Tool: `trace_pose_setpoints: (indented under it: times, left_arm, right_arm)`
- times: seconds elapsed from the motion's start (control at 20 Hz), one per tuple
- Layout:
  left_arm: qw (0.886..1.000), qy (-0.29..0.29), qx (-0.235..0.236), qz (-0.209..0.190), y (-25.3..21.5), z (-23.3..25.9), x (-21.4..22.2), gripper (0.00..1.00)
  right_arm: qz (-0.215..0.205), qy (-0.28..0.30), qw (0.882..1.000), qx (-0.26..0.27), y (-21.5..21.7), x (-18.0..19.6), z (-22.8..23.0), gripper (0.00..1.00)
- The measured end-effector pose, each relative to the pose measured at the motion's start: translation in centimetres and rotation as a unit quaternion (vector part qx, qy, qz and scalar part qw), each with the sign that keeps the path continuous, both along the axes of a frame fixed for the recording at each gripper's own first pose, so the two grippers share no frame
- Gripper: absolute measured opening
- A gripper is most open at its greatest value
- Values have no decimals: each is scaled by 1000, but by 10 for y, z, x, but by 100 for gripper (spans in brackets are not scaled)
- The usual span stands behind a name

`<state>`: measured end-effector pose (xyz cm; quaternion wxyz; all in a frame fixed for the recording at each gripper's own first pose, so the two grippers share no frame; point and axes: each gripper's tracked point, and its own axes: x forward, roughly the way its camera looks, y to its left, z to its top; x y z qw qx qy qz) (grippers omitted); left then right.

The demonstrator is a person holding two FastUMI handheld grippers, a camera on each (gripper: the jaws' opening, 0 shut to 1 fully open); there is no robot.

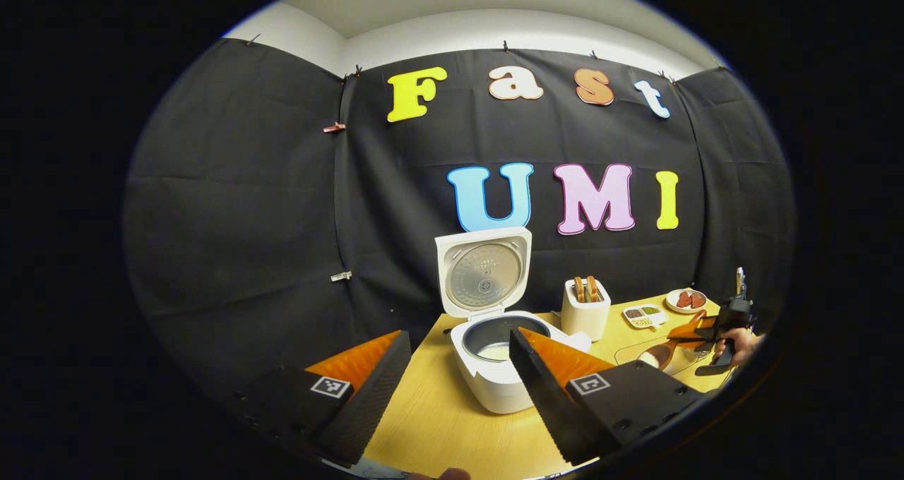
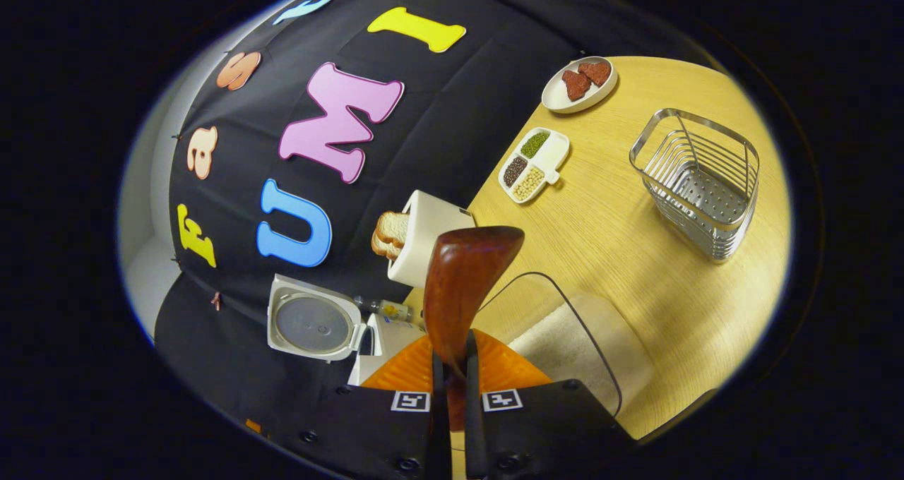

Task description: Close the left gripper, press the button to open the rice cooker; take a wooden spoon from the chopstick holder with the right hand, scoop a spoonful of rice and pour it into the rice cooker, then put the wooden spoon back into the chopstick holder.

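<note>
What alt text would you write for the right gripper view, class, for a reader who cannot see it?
The right gripper is shut on a wooden spoon, held above a clear container of rice on a wooden table. Beyond stand an open rice cooker, a toaster with bread, a wire chopstick holder, a divided dish and a plate.

Open rice cooker (image 1: 494,339) on table (image 1: 438,409)

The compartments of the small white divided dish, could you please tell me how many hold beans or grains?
3, all in the divided dish on the table: green ones nearest the booth wall, dark ones beside them, pale ones toward the dish's small handle.
</note>
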<state>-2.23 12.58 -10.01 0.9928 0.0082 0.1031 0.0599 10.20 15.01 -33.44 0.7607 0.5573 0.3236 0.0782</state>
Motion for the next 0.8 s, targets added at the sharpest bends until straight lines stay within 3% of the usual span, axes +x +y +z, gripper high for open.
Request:
trace_pose_setpoints:
  times: [0.35,0.55,0.8]
  left_arm:
    - [1000,-4,-8,-11,-5,0,6,96]
    - [1000,-8,-12,-15,-1,0,8,97]
    - [1000,-12,-13,-3,13,-1,0,97]
  right_arm:
    - [-18,3,997,78,4,4,51,12]
    - [-19,-14,991,129,31,17,104,12]
    - [-4,-37,990,139,77,37,155,12]
